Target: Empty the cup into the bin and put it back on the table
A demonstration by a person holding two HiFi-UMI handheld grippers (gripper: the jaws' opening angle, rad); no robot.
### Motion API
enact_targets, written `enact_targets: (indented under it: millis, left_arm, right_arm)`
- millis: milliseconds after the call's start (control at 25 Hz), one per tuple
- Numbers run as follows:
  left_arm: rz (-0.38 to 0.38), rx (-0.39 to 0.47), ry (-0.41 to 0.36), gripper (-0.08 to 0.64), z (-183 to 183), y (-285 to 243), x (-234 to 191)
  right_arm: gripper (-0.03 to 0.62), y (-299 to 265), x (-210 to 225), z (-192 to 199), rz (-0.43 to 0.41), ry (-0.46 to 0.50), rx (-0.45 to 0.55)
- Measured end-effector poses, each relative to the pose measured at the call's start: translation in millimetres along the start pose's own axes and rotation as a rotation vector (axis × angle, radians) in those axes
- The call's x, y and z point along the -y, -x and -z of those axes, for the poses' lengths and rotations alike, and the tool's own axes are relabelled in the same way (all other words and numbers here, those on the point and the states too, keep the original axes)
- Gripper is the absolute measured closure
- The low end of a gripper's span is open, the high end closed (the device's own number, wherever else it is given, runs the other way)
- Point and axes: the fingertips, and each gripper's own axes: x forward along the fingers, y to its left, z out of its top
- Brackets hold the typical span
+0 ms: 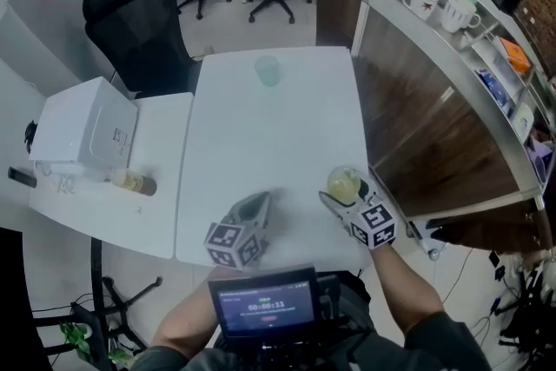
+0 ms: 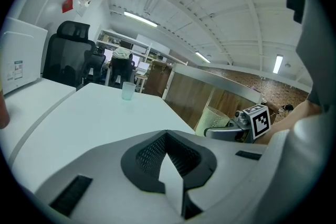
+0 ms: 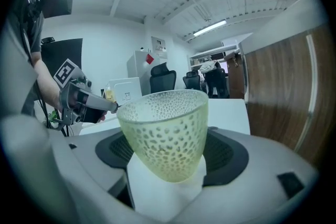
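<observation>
**Tapered cup held at the table's right edge, bin not in view**

The right gripper (image 1: 343, 197) stands wide, and its jaws close on the lower wall of the yellow-green dimpled cup (image 3: 165, 134). The cup is upright and sits near the right front corner of the white table (image 1: 269, 126). The left gripper (image 1: 258, 206) is just beside it with its jaws nearly together and nothing between them.

The cup gets narrower toward its base, so I judge the grip is not very sure. When the cup is tipped over, it may slide forward out of the pads. I cannot tell what is inside it, so something could also spill early if the wrist rolls too soon.

No view shows the bin, so the way to it is unknown. On the right the wooden counter (image 1: 417, 100) is near, and a wide swing to that side may knock the cup against it. The left gripper also limits a swing to the left.

The middle of the table is bare as far as a pale cup (image 1: 268, 70) at the far end. This leaves good room for setting the cup back, away from the edge.
</observation>
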Motion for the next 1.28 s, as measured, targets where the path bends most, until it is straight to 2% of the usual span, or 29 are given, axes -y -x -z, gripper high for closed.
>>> enact_targets:
  millis: [320, 600, 880, 1120, 1280]
  left_arm:
    - [0.063, 0.055, -0.031, 0.569, -27, 10, 32]
    - [0.152, 0.062, -0.016, 0.569, -28, -13, 75]
    - [0.296, 0.038, -0.044, 0.569, -29, -45, 134]
    - [0.349, 0.005, -0.062, 0.569, -20, -52, 154]
    - [0.354, -0.001, -0.063, 0.569, -19, -54, 157]
  right_arm:
    - [0.206, 60, 1, -28, 0.062, -0.001, 0.028]
    - [0.206, 116, 29, -19, 0.190, -0.029, 0.010]
    - [0.206, 181, 66, 16, 0.344, -0.080, -0.067]
    - [0.206, 226, 97, 58, 0.452, -0.139, -0.159]
    - [0.206, 243, 106, 79, 0.482, -0.175, -0.216]
